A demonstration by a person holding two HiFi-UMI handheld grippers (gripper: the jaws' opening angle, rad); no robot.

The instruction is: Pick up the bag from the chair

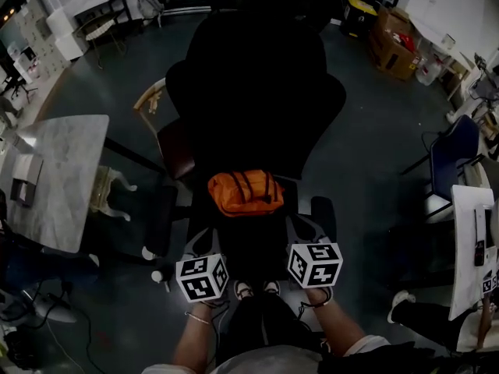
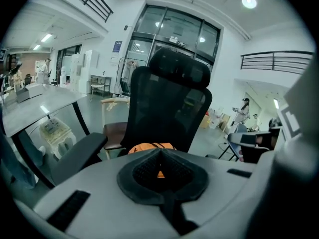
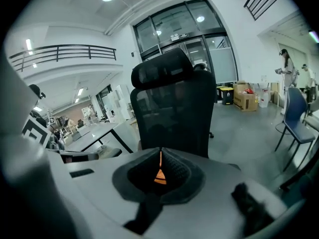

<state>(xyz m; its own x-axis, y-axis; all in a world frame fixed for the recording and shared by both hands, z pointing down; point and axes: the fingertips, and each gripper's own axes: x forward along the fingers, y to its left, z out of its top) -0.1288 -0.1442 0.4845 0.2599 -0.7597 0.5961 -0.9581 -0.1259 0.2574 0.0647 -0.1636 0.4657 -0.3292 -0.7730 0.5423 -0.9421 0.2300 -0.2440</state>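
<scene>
Orange bag point(image 1: 245, 192) on seat of black chair point(image 1: 257, 92), long axis left-right, just far of both grippers, centred between them. Left gripper point(image 2: 160, 156) and right gripper point(image 3: 160, 159) closed, empty, about equally near.

In the left gripper view the left gripper's point(image 2: 160, 150) own grey body covers most of the orange bag point(image 2: 149, 147). Only the bag's top edge and a speck between the meeting jaws show. In the right gripper view the right gripper point(image 3: 160, 151) hides all but an orange sliver. In the head view the black office chair's point(image 1: 257, 92) seat is lost in darkness, and the near edge cuts off the person's arms point(image 1: 192, 337).
</scene>
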